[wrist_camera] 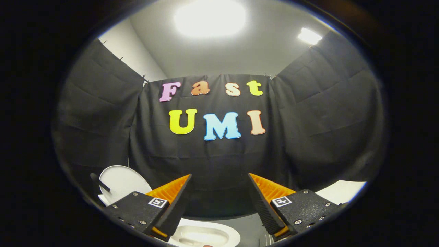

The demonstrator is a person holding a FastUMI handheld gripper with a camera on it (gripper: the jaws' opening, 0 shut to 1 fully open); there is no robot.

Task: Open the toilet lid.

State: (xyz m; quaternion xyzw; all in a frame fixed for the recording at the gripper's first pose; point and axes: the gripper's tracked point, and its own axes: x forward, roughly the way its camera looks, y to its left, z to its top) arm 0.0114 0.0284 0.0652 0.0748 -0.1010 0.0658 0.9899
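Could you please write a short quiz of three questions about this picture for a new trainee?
1. True or false: the toilet lid stands raised.
2. What lies between the gripper jaws? A) the lid B) nothing, only open space C) a brush
3. Fill in: below the jaws you see the white toilet ____.

Key: 1 true; 2 B, the jaws are spread wide with the black cloth wall beyond them; 3 bowl.
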